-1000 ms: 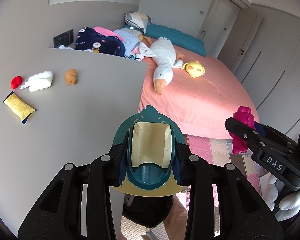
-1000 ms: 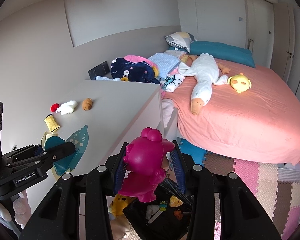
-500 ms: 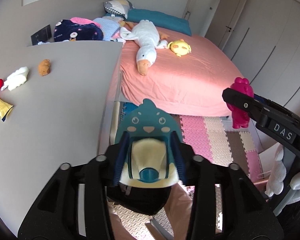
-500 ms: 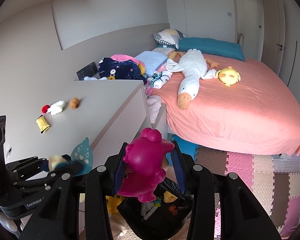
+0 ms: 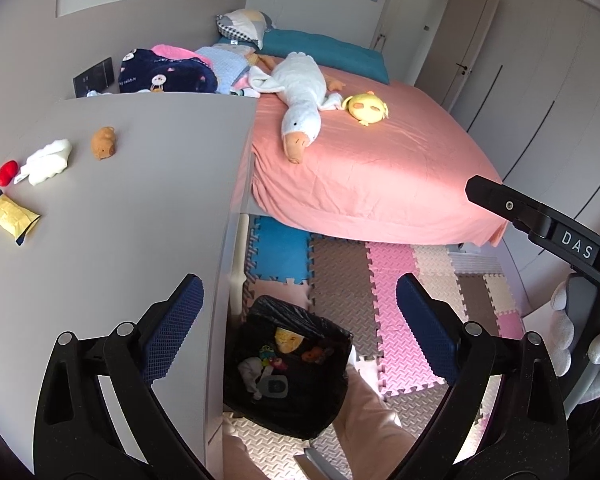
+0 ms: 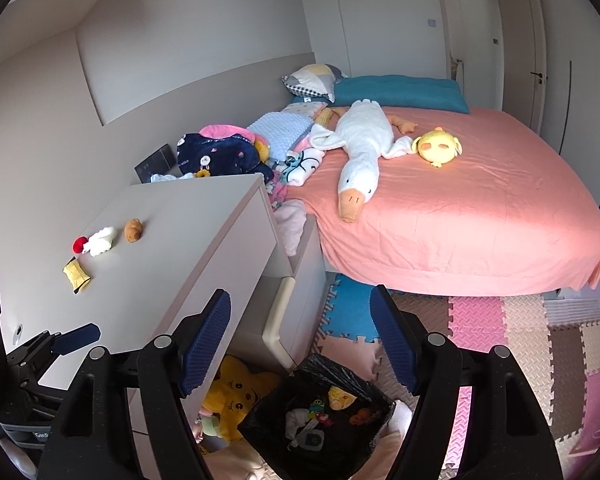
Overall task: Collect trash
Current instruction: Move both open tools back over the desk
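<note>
Left gripper [image 5: 300, 312] jaws just opened wide, nothing between. Right gripper [image 6: 300, 336] jaws just opened, nothing between. Bin bag [image 5: 288, 364] directly below both, small trash inside.

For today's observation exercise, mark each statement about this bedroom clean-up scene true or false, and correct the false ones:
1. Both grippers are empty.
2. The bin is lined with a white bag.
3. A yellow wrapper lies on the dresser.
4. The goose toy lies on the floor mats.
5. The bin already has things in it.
1. True. The left gripper and right gripper have just been opening, and nothing is between the fingers of either.
2. False. The bin has a black bag.
3. True. The wrapper lies on the dresser, near a red item and a white one.
4. False. The goose lies on the bed.
5. True. Several small items show inside.
</note>
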